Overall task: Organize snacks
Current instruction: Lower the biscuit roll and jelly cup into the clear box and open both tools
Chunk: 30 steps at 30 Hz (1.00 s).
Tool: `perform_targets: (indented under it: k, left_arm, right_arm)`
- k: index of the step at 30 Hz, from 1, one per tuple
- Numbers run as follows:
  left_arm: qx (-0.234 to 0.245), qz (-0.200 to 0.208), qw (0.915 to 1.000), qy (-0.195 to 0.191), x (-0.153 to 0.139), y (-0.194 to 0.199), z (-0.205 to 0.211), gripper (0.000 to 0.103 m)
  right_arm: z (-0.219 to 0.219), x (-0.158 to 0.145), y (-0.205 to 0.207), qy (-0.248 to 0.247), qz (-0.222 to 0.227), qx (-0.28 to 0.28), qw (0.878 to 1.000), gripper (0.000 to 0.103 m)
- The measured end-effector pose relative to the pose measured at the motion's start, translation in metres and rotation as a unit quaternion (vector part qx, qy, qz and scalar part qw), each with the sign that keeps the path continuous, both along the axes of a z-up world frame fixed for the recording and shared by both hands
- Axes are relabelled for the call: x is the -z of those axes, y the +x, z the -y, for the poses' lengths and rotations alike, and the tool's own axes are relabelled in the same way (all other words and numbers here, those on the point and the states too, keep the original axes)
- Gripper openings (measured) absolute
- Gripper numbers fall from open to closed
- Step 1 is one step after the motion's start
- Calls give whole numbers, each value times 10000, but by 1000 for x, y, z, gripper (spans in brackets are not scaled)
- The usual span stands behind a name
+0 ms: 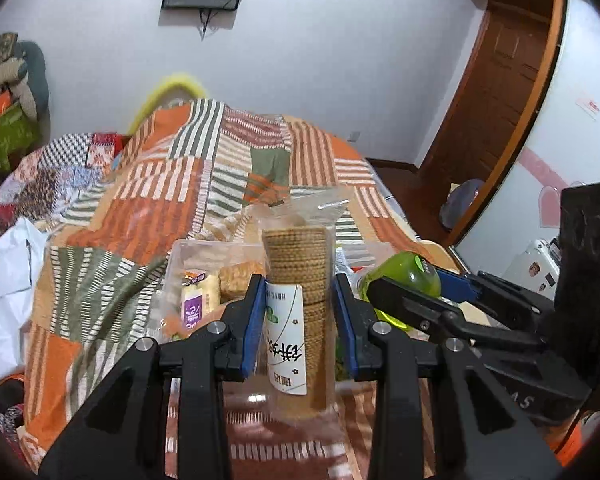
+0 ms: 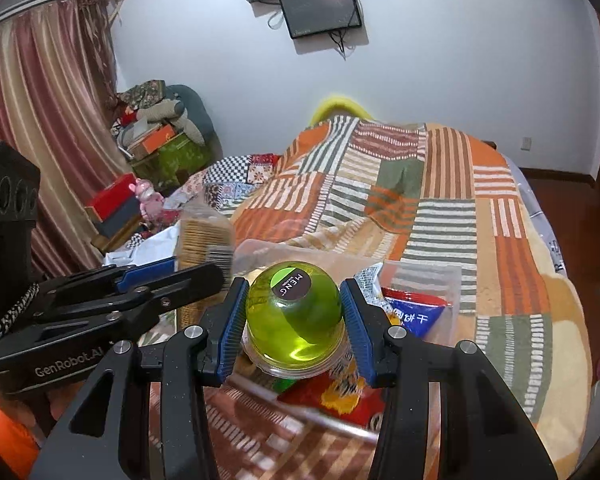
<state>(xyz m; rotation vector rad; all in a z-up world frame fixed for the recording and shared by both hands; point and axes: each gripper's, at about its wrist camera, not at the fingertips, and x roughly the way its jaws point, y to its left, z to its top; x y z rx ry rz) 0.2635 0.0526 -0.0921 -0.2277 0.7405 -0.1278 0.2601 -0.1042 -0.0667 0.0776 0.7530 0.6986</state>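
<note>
My left gripper [image 1: 299, 322] is shut on a clear sleeve of round brown biscuits [image 1: 300, 276], held upright with its white label facing me. The same biscuit sleeve [image 2: 204, 240] shows at the left of the right wrist view. My right gripper [image 2: 295, 322] is shut on a green jelly cup [image 2: 296, 312] with a dark round label. That green cup [image 1: 404, 276] appears at the right of the left wrist view, inside the other gripper's fingers. Both are held above a clear plastic box [image 1: 204, 248] of packaged snacks on the bed.
A patchwork orange, green and white quilt [image 1: 172, 184] covers the bed. Blue and red snack packets [image 2: 416, 312] lie in a clear bin [image 2: 432, 272] under the right gripper. A white bag [image 1: 4, 288] lies at the left. Boxes are piled by the curtain [image 2: 40, 120].
</note>
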Motion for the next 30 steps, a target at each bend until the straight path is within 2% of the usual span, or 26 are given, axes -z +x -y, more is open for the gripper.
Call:
perform_targets:
  k: [5, 7, 10, 19, 25, 28, 30]
  left_arm:
    - [-44, -281, 9996, -25, 19, 28, -4, 33]
    - [-97, -243, 9996, 37, 21, 29, -5, 33]
    - [-33, -143, 9999, -79, 19, 24, -5, 33]
    - [-102, 63, 9999, 77, -2, -15, -6, 33]
    - [-118, 500, 9984, 256, -36, -59, -2, 33]
    - [-113, 750, 9966, 329, -56, -86, 4, 42]
    - [-101, 897, 9954, 309, -68, -102, 8, 54]
  right_arm:
    - [-1, 8, 7, -40, -141, 61, 9999, 45]
    - [1, 6, 4, 7, -105, 48, 9999, 45]
    - [2, -1, 1, -20, 2, 9, 10000, 45]
    - [22, -20, -21, 55, 140, 23, 9999, 45]
    - [44, -49, -54, 62, 502, 152, 9986, 45]
    - [57, -66, -73, 156, 667, 246, 9973, 45]
    - [67, -80, -89, 263, 799, 324, 9959, 48]
